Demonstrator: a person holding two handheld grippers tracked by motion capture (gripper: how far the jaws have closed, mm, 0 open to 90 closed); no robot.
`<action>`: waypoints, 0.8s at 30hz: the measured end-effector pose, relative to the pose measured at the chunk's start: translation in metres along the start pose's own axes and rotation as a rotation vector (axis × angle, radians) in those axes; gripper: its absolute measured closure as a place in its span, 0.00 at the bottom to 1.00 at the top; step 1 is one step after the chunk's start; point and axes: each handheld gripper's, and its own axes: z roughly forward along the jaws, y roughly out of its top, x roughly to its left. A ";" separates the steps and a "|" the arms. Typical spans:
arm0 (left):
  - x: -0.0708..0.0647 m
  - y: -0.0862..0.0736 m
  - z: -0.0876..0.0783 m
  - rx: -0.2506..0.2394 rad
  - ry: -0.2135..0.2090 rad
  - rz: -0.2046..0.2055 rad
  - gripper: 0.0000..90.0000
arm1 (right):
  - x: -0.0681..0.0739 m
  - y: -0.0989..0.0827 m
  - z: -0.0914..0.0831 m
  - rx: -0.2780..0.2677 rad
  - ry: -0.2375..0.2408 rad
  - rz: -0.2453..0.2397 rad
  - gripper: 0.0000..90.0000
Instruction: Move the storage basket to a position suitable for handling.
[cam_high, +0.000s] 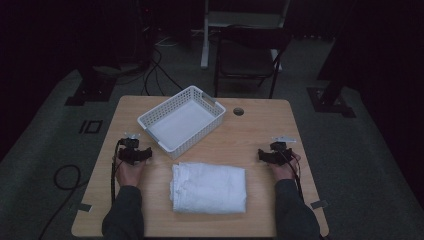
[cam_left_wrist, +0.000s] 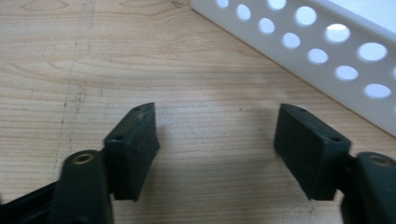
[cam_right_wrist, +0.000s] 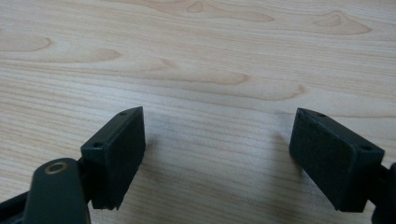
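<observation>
We find the left gripper (cam_high: 133, 153) resting near the left edge of the light wooden table (cam_high: 260, 130), jaws apart and holding nothing. Toward the far edge sits the white perforated plastic basket (cam_high: 181, 121), empty. The folded white towel (cam_high: 208, 188) lies at the middle of the near edge, untouched. The right gripper (cam_high: 274, 155), near the right edge, stands wide and bare. We judge work unstarted; next, both grippers must close in on the towel's 2 sides.
</observation>
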 end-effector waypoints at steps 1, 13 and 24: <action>0.000 0.000 0.000 -0.004 -0.014 0.010 0.38 | 0.000 0.000 0.000 0.002 0.000 0.000 0.20; 0.006 0.001 -0.009 -0.023 -0.025 -0.020 0.50 | -0.001 -0.001 -0.006 0.019 0.013 -0.015 0.32; 0.008 0.005 -0.038 -0.145 -0.070 -0.053 0.47 | 0.000 0.000 -0.007 0.027 0.011 -0.012 0.33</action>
